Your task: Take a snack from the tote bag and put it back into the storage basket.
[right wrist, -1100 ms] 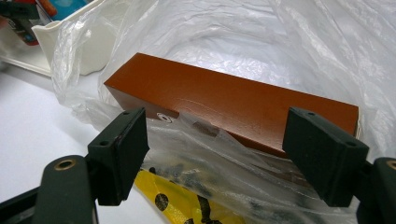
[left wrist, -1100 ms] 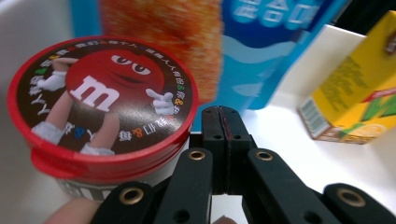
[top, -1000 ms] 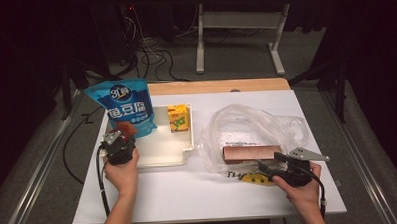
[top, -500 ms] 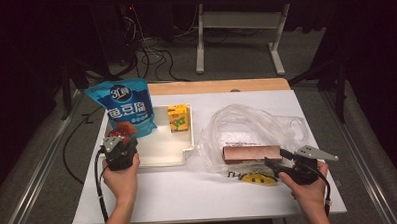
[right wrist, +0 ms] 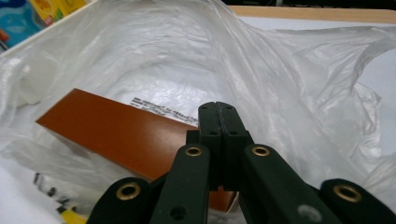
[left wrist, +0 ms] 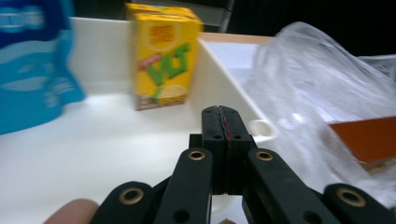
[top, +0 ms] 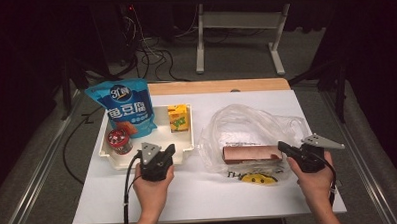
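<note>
We saw the brown box [right wrist: 116, 135] lying crosswise just ahead of the right tool [right wrist: 219, 108], inside the plastic bag [right wrist: 261, 70]; both tools had jaws pressed together, the left tool [left wrist: 219, 112] empty.

From the high view we look forward and down on the whole table [top: 189, 192]. The left gripper view sits low and close, facing across the white tray [left wrist: 70, 154] toward the juice carton [left wrist: 163, 58]. The right gripper view looks closely into the plastic bag [right wrist: 261, 60]. All three share the brown box [top: 252, 153] inside that bag.
</note>
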Available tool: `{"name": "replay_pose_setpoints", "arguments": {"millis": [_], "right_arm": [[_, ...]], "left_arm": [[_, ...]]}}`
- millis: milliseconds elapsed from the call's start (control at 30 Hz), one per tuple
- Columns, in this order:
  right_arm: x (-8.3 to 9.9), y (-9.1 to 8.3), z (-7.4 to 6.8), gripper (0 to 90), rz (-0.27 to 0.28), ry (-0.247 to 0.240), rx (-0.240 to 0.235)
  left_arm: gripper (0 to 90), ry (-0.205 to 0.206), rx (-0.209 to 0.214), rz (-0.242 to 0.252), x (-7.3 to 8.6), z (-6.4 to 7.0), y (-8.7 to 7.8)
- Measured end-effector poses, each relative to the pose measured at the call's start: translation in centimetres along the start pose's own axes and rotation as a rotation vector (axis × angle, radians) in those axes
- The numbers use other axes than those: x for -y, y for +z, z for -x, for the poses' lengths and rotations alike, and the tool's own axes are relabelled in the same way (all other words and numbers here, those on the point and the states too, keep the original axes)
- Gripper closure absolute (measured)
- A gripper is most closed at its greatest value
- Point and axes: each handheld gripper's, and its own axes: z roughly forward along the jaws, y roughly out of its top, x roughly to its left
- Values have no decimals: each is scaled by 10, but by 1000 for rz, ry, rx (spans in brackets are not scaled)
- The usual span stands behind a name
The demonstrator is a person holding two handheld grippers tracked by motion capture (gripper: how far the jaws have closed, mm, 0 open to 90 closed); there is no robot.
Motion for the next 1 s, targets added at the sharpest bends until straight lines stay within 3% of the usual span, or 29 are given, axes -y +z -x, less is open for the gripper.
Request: {"name": "replay_pose_setpoints", "arguments": {"millis": [100, 200, 233, 300, 367, 433, 600, 633, 800, 1000], "right_arm": [[-3, 6, 7, 900, -5, 7, 12], [-5, 14, 13, 900, -20, 1, 43], [-5, 14, 13, 900, -20, 1, 43], [-8, 18, 17, 900, -30, -7, 51], [-9, 26, 19, 900, -58, -18, 44], [-10, 29, 18, 900, -75, -25, 44], [-7, 37, 20, 900, -119, -39, 48], [-5, 37, 21, 900, -122, -41, 43], [0, 32, 23, 900, -110, -11, 25], [4, 25, 21, 900, -114, -20, 5]], "left_arm": [[900, 37, 24, -12, 2, 15, 9], [900, 50, 74, -30, 5, 32, 19], [900, 50, 74, -30, 5, 32, 19], [900, 57, 107, -35, 6, 41, 23], [900, 66, 169, -44, 7, 56, 31], [900, 72, 182, -51, 8, 60, 33], [900, 117, 266, -107, 18, 87, 50], [900, 125, 274, -133, 24, 93, 57], [900, 123, 271, -180, 32, 96, 68], [900, 98, 249, -186, 28, 94, 80]]}}
